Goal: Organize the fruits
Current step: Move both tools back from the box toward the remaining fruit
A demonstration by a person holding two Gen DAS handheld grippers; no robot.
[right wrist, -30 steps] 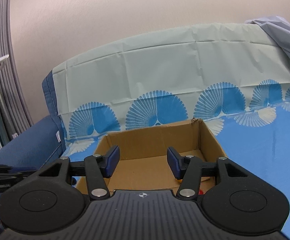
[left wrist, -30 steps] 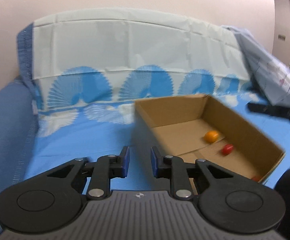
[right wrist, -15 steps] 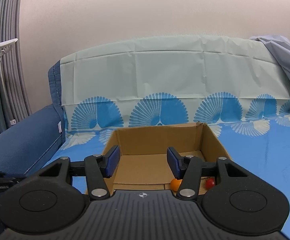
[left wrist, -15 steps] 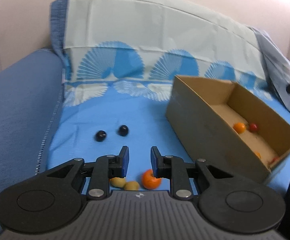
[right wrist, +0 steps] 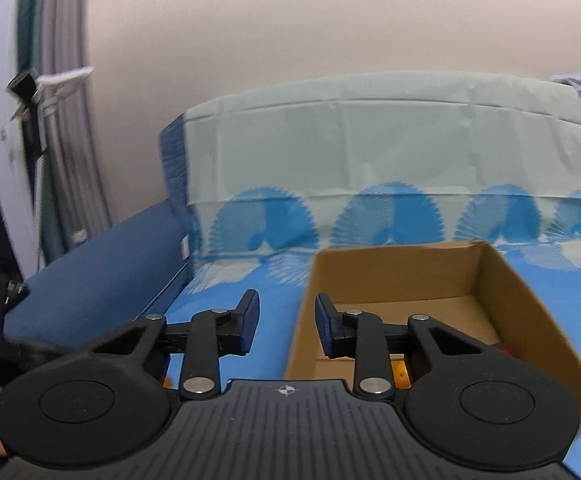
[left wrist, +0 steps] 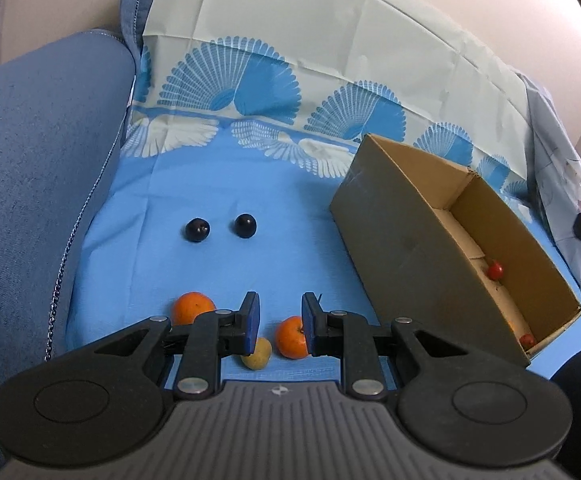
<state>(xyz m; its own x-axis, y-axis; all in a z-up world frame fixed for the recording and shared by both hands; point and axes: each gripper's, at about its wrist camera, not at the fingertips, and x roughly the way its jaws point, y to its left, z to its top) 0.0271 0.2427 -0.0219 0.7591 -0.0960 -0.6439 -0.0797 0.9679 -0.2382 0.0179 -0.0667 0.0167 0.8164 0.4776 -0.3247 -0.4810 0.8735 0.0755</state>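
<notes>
round glossy oranges, cardboard box

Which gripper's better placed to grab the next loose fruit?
Left. The left gripper is open just above the orange and the yellowish fruit. The right gripper faces the cardboard box instead.

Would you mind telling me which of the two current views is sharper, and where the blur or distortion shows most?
Left wrist view: sharp, the plums and box crisp, with fisheye bending of the sofa arm at the edge. Right wrist view: motion-blurred, the fan print and box rim smeared, the curtain streaked and curved; only the right gripper stays crisp.
</notes>
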